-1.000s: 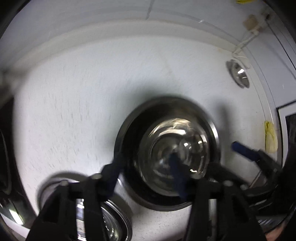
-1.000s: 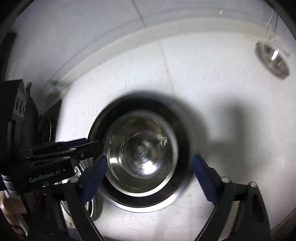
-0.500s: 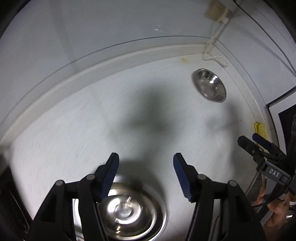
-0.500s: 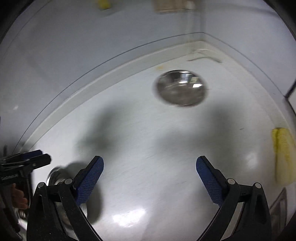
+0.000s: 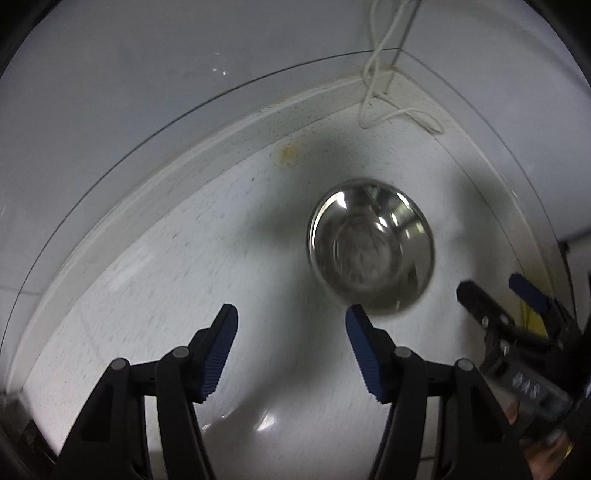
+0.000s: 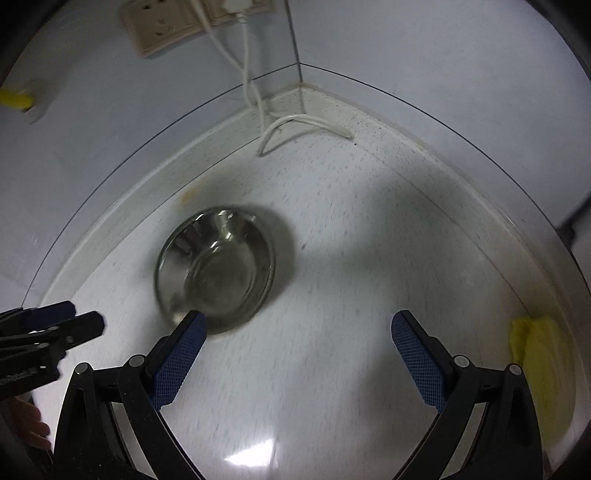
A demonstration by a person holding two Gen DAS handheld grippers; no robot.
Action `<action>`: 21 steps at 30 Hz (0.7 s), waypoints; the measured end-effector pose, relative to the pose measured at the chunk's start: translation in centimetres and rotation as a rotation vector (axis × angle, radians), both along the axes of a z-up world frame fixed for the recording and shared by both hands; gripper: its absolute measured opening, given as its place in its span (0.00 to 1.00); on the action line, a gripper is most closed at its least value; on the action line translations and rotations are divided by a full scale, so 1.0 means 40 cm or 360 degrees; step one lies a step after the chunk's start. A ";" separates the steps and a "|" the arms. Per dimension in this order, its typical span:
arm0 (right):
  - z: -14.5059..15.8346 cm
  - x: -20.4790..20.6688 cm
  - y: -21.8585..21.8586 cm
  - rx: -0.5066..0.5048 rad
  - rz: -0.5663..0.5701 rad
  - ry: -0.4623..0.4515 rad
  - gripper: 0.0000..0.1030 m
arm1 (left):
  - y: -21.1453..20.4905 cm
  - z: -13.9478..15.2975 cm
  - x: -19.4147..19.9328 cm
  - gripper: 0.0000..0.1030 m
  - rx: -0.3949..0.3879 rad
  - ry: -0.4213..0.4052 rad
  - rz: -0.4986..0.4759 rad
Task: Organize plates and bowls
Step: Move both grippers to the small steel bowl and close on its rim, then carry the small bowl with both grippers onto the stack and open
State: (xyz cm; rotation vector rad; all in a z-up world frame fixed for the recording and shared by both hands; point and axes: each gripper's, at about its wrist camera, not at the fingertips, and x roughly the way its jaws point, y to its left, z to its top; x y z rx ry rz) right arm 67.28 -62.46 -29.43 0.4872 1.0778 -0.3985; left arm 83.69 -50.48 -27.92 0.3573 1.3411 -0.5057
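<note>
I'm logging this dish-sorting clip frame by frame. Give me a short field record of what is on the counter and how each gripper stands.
surface: white speckled counter, in a wall corner
bowl: steel bowl, upright, empty, alone near the corner
left gripper: open, empty, short of the bowl
right gripper: open wide, empty; its left fingertip overlaps the bowl's near rim in its own view, contact unclear
cable: white cable, runs from wall socket down to the counter corner
cloth: yellow cloth, at the counter's right edge

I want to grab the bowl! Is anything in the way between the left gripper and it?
No. In the left wrist view, only bare white counter lies between the left hand-held gripper and bowl.
</note>
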 end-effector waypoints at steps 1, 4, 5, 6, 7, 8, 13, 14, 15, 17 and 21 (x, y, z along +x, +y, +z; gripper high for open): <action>-0.007 0.010 -0.007 0.0004 -0.0005 0.0005 0.95 | -0.017 -0.017 0.016 0.58 0.0007 0.0008 0.0016; -0.040 0.038 -0.028 0.0025 -0.0015 0.0024 0.95 | -0.048 -0.063 0.050 0.58 0.0028 0.0038 0.0049; -0.053 0.047 -0.036 0.0033 -0.0018 0.0033 0.95 | -0.055 -0.079 0.058 0.58 0.0041 0.0046 0.0057; -0.059 0.051 -0.036 0.0041 -0.0021 0.0039 0.95 | -0.062 -0.095 0.065 0.58 0.0055 0.0051 0.0069; -0.067 0.056 -0.041 0.0055 -0.0024 0.0043 0.95 | -0.068 -0.112 0.072 0.58 0.0069 0.0057 0.0077; -0.077 0.063 -0.044 0.0073 -0.0023 0.0045 0.95 | -0.073 -0.126 0.076 0.58 0.0081 0.0061 0.0086; -0.114 0.093 -0.026 0.0098 0.0030 0.0082 0.82 | -0.066 -0.186 0.092 0.56 0.0111 0.0108 0.0160; -0.122 0.097 -0.019 0.0104 0.0041 0.0099 0.70 | -0.064 -0.195 0.096 0.53 0.0108 0.0118 0.0177; -0.134 0.102 -0.010 0.0129 0.0053 0.0117 0.39 | -0.061 -0.200 0.100 0.41 0.0062 0.0143 0.0193; -0.141 0.114 0.004 0.0236 0.0093 0.0073 0.16 | -0.068 -0.200 0.099 0.16 -0.0032 0.0215 0.0182; -0.129 0.110 0.025 0.0218 0.0077 0.0106 0.13 | -0.066 -0.199 0.086 0.15 0.0011 0.0247 0.0184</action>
